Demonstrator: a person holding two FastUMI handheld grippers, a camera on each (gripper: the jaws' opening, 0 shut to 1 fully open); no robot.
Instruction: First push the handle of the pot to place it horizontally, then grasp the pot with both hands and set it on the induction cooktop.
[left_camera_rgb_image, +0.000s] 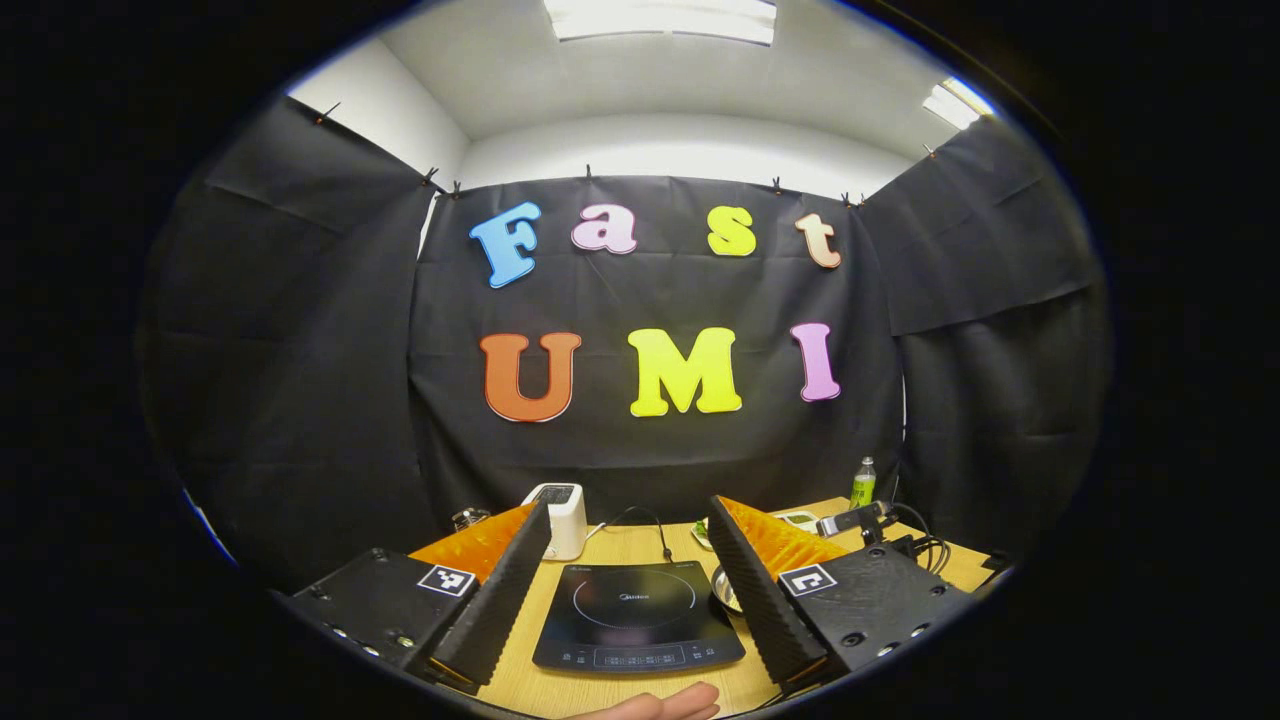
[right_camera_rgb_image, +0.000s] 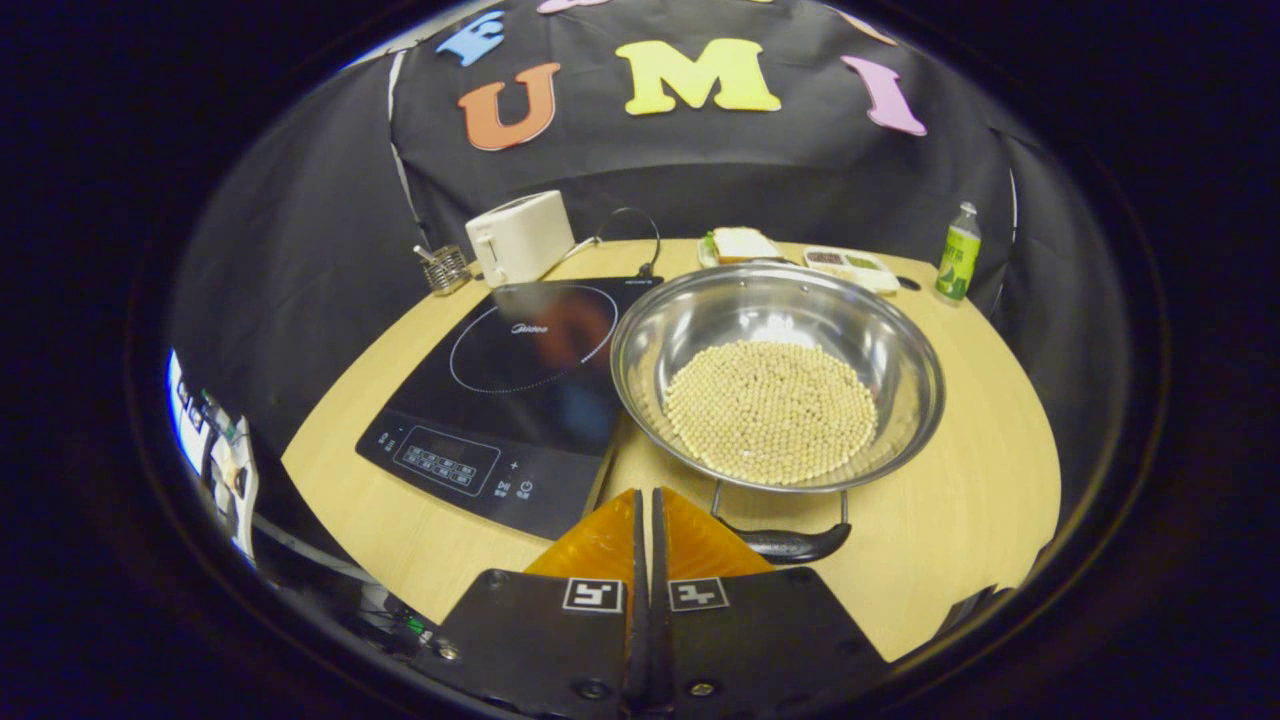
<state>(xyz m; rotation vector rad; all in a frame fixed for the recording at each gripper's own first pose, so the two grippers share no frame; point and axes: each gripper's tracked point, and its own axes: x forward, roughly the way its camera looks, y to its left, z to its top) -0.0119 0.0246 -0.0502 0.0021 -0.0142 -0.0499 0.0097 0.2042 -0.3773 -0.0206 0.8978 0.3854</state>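
Left gripper (left_camera_rgb_image: 628, 560): fingers spread wide apart, grasping nothing; it hovers above the wooden table (left_camera_rgb_image: 620, 545), looking level across it; the induction cooktop (left_camera_rgb_image: 636, 616) lies between its fingers; part of a hand (left_camera_rgb_image: 665, 705) shows at the near edge
Right gripper (right_camera_rgb_image: 645, 525): orange fingers pressed together, nothing between them; tips hang over the table (right_camera_rgb_image: 980, 500) just beside the cooktop's near right corner, close to the pot's handle
Pot (right_camera_rgb_image: 778, 372): steel, wide and shallow, upright on the table; just beside the right edge of the induction cooktop (right_camera_rgb_image: 510, 390), not on it; a layer of pale round beans (right_camera_rgb_image: 770, 410) covers its bottom
Pot handle (right_camera_rgb_image: 790, 540): black, on the near side of the rim, lying flat and sideways; just right of the right gripper's tips
Behind: white toaster (right_camera_rgb_image: 520, 237) by the cooktop's far side; green bottle (right_camera_rgb_image: 958, 250) at far right; a sandwich (right_camera_rgb_image: 740, 243) and a small tray (right_camera_rgb_image: 850, 264) behind the pot
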